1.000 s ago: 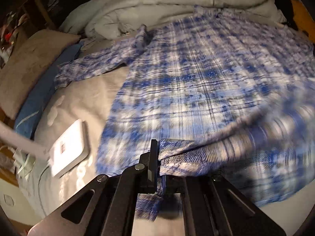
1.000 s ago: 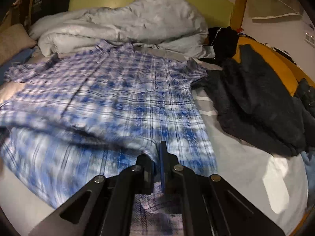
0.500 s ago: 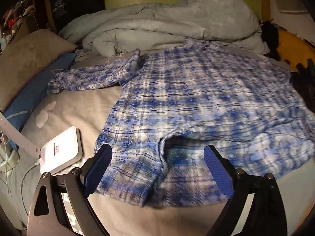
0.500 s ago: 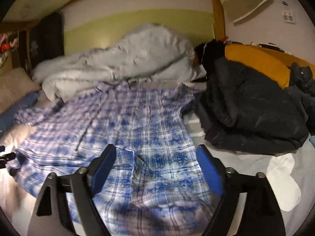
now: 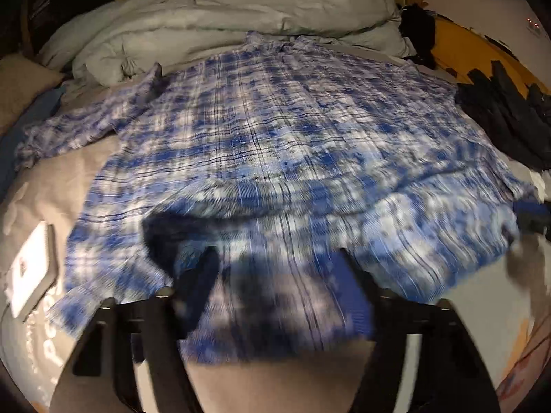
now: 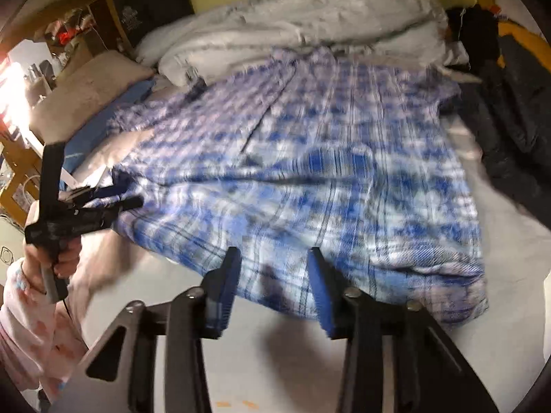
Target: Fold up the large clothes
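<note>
The blue plaid shirt [image 5: 275,158] lies spread on the bed [image 6: 509,275] below the grey duvet [image 6: 310,24], both grippers' fingers [image 5: 198,285] [image 6: 224,292] apart and closing over its hem, gripping nothing.

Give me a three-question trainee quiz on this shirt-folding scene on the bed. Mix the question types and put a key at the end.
1. True or false: the blue plaid shirt lies spread on the bed, with its hem edge nearest both grippers.
2. Multiple choice: what lies heaped beyond the shirt's collar? A) a grey duvet B) a stack of books C) a laundry basket
3. Fill in: in the right wrist view, the dark garment lies to the shirt's ____ side.

Key
1. True. The left gripper and right gripper are both closing, pads apart, with shirt hem showing between them.
2. A, the grey duvet.
3. Right.
</note>
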A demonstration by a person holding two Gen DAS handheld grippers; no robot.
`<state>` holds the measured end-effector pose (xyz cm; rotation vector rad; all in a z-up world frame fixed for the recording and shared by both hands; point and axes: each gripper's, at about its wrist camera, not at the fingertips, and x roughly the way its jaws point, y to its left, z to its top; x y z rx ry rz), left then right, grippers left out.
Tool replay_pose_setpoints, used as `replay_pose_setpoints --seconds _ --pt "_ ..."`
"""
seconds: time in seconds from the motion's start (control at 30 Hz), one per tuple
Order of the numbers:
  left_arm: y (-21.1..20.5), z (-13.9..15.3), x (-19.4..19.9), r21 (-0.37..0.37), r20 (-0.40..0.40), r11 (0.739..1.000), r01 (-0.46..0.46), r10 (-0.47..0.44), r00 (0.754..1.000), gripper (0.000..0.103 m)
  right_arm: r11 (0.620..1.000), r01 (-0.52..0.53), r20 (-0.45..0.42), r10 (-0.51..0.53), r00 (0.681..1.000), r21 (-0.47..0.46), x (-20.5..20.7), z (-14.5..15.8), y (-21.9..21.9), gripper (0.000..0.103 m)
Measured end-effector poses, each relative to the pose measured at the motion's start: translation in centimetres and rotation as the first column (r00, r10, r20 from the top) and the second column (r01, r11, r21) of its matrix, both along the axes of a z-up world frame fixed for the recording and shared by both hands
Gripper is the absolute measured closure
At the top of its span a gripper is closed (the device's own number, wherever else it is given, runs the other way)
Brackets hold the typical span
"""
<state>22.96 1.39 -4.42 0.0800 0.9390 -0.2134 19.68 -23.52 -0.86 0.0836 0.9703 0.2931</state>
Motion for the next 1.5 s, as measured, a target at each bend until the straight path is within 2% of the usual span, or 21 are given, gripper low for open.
replay_pose_setpoints --seconds 0.03,0.07,0.13,0.27,0.33,0.4,0.5,0.57,0.63,0.7,0.77,0.8,0.9,1.0,1.07,1.13,1.23,1.3,1.4,1.5 --pt "0.1 -0.4 0.7 0.0 -0.007 1.0 -0.015 0.015 1.0 0.057 0.997 0.053 -0.03 -0.055 0.998 -0.047 0.5 -0.7 -0.4 0.068" --pt "0.1 -0.9 1.6 0.012 -0.003 1.0 -0.027 0.027 1.0 0.06 0.991 0.107 -0.05 -0.111 0.993 -0.082 1.0 -1.5 -1.1 0.07" --pt "0.2 -1.3 2.8 0.031 0.031 0.998 -0.054 0.053 0.998 0.06 0.977 0.189 -0.032 -0.193 0.981 -0.098 1.8 -2.1 -2.9 0.08" --pt "1.3 -0.6 3.3 0.065 0.124 0.991 -0.114 0.105 0.987 0.06 0.928 0.336 0.106 -0.322 0.941 -0.164 2.7 -1.3 -5.8 0.081" --pt "2.4 0.5 3.1 0.077 0.178 0.983 -0.164 0.148 0.973 0.06 0.907 0.394 0.135 -0.376 0.917 -0.15 3.4 -1.1 -7.4 0.081" --pt "3.7 1.6 2.9 0.07 0.2 0.977 -0.201 0.184 0.962 0.06 0.896 0.427 0.153 -0.409 0.9 -0.118 3.4 -0.9 -8.1 0.081" --pt "5.5 3.6 1.7 0.037 0.224 0.976 -0.214 0.201 0.954 0.058 0.899 0.424 0.194 -0.399 0.896 -0.112 1.9 0.4 -8.2 0.081" --pt "6.5 4.9 0.0 0.049 0.246 0.973 -0.224 0.205 0.947 0.052 0.902 0.413 0.238 -0.376 0.896 -0.129 0.5 1.4 -7.6 0.081" --pt "7.6 5.7 -2.0 0.06 0.25 0.968 -0.244 0.222 0.942 0.051 0.908 0.396 0.254 -0.355 0.9 -0.134 -0.8 2.3 -7.6 0.079" --pt "8.8 6.3 -3.6 0.005 0.221 0.972 -0.237 0.23 0.948 0.051 0.923 0.371 0.248 -0.338 0.908 -0.1 -1.3 2.7 -7.5 0.076" --pt "9.4 6.0 -5.2 -0.067 0.191 0.982 -0.179 0.188 0.963 0.048 0.933 0.352 0.234 -0.325 0.916 -0.081 -1.7 3.0 -7.2 0.069" --pt "9.4 5.4 -5.7 -0.064 0.174 0.986 -0.154 0.163 0.971 0.048 0.935 0.345 0.227 -0.319 0.92 -0.083 -1.8 3.0 -6.9 0.064" --pt "8.5 3.0 -5.4 0.024 0.115 0.989 -0.143 0.14 0.983 0.048 0.94 0.327 0.224 -0.3 0.927 -0.096 -2.0 2.7 -5.9 0.058" --pt "8.5 1.3 -3.7 0.049 0.075 0.987 -0.152 0.149 0.986 0.048 0.951 0.284 0.2 -0.256 0.946 -0.122 -2.4 1.8 -5.0 0.053" --pt "9.5 -0.1 -1.9 0.069 0.074 0.974 -0.216 0.211 0.975 0.048 0.957 0.262 0.17 -0.239 0.956 -0.128 -2.0 1.0 -4.9 0.053" --pt "11.3 -1.6 -0.2 0.12 0.073 0.934 -0.337 0.331 0.941 0.049 0.958 0.255 0.138 -0.237 0.962 -0.132 -1.4 0.1 -5.3 0.053" --pt "12.9 -1.7 0.8 0.111 0.124 0.902 -0.417 0.404 0.906 0.049 0.932 0.323 0.13 -0.304 0.944 -0.165 -0.7 -0.9 -6.7 0.053" --pt "12.9 -0.8 0.3 0.081 0.152 0.908 -0.411 0.397 0.905 0.05 0.906 0.393 0.13 -0.375 0.918 -0.158 -0.1 -1.2 -8.5 0.053" --pt "11.9 1.1 -1.1 0.068 0.194 0.924 -0.375 0.357 0.914 0.049 0.892 0.443 0.137 -0.429 0.893 -0.093 -0.6 -0.2 -10.1 0.053" --pt "10.9 2.7 -3.8 0.01 0.201 0.951 -0.308 0.3 0.933 0.048 0.906 0.419 0.185 -0.402 0.897 -0.064 -1.3 1.7 -9.3 0.052"
